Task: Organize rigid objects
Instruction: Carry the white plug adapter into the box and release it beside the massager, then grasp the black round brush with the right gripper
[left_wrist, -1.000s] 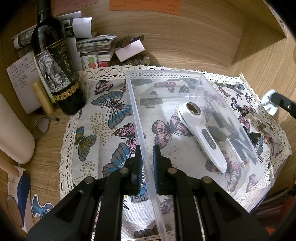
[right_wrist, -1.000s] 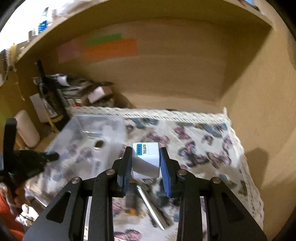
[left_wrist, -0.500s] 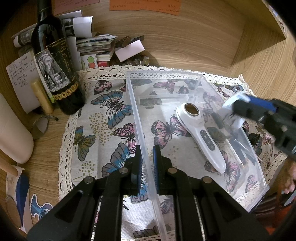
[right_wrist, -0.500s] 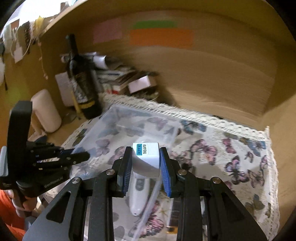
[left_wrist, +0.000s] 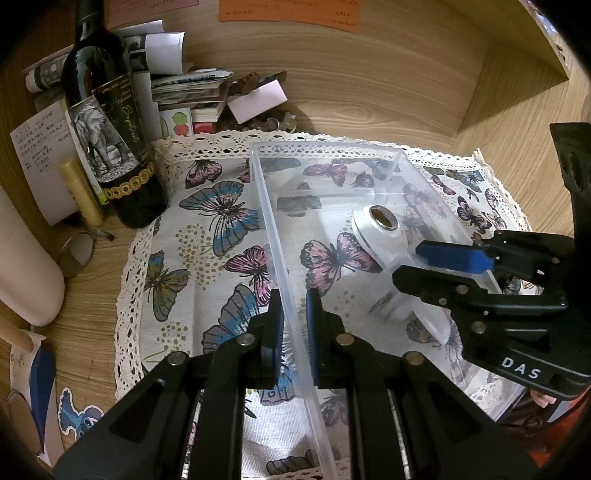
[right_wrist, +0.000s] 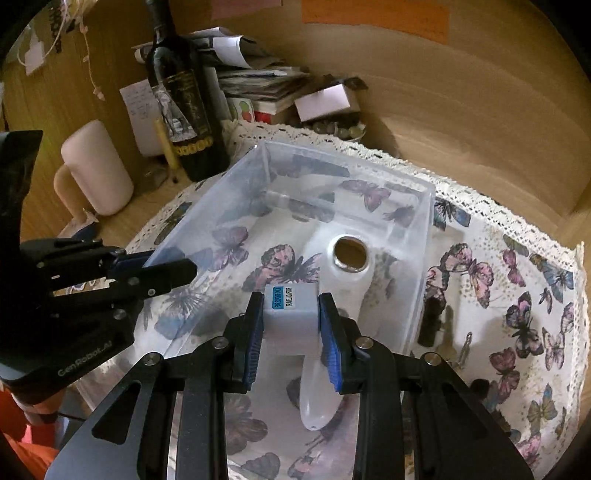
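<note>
White adapter (right_wrist: 290, 308) above clear bin (right_wrist: 424, 236)

Looks like someone's home shelf nook: wood walls, a lacy butterfly cloth (left_wrist: 207, 266), wine bottle (left_wrist: 107, 122) upper left, paper clutter (left_wrist: 188, 88) behind.

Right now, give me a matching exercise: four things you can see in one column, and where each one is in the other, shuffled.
Things:
1. white travel adapter
2. white handheld device
3. wine bottle
4. clear plastic bin

Places:
A. lying inside the bin
B. wall between the left gripper fingers
C. standing beside the cloth
D. clamped in the right gripper

Pairs: 1-D, 2-A, 3-C, 4-B
</note>
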